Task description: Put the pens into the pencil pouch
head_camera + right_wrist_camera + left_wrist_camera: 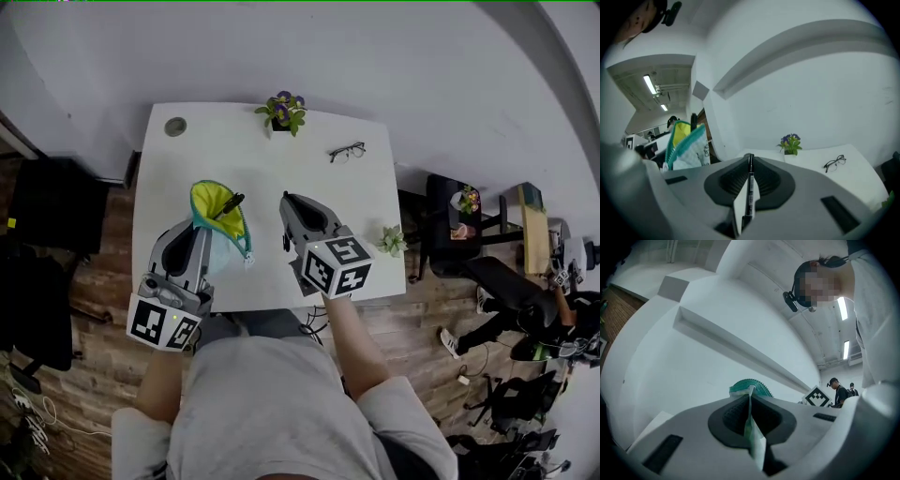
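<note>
Left gripper [749, 401] pinches the gaping, yellow-lined, teal-zippered pouch [212, 200]; right gripper [749, 158] clamps a slim black pen [750, 187].

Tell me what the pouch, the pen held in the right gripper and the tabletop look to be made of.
Pouch: probably soft matte fabric; it sags limply, with a teal zipper edge and yellow lining.
Pen: likely hard plastic, black, slightly glossy, with a printed label.
Tabletop: smooth plain white surface, perhaps laminate; the look leaves it open.
</note>
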Demonstrator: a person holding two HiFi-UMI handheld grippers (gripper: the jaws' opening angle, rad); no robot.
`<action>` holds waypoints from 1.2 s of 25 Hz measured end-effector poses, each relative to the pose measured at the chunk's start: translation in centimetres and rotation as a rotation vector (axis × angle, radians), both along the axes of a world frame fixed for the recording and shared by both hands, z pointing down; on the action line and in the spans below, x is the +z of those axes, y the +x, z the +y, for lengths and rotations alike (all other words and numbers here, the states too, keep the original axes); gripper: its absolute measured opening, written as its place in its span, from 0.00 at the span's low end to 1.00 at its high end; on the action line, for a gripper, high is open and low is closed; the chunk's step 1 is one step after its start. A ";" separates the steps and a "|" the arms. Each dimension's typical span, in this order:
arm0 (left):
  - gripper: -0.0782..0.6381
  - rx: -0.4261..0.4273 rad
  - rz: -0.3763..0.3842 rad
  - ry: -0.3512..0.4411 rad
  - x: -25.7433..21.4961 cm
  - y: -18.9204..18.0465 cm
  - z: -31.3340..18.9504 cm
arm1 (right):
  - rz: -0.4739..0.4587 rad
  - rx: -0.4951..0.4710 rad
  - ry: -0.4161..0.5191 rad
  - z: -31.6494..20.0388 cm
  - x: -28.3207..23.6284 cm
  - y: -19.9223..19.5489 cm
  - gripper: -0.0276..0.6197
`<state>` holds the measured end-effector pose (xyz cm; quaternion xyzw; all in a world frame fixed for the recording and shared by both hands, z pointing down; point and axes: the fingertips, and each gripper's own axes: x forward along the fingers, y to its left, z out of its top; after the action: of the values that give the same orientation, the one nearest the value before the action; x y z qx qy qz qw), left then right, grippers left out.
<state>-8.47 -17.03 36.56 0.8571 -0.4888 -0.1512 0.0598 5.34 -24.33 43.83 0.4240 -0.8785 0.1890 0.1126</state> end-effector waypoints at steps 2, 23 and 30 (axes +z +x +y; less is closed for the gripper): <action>0.16 0.022 -0.007 0.000 0.0 0.9 -0.5 | -0.034 0.027 0.056 0.1 -2.3 0.7 0.13; 0.16 0.187 -0.018 -0.007 0.0 6.0 -2.9 | -0.369 0.043 0.552 2.1 -22.7 -0.1 0.13; 0.16 0.214 -0.031 0.023 -0.9 6.6 -2.6 | -0.446 0.035 0.579 1.7 -22.0 -2.0 0.13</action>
<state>-1.89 -19.61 35.70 0.9073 -0.3935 -0.1364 0.0584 3.30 -22.68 21.80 0.4017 -0.8912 0.0219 -0.2096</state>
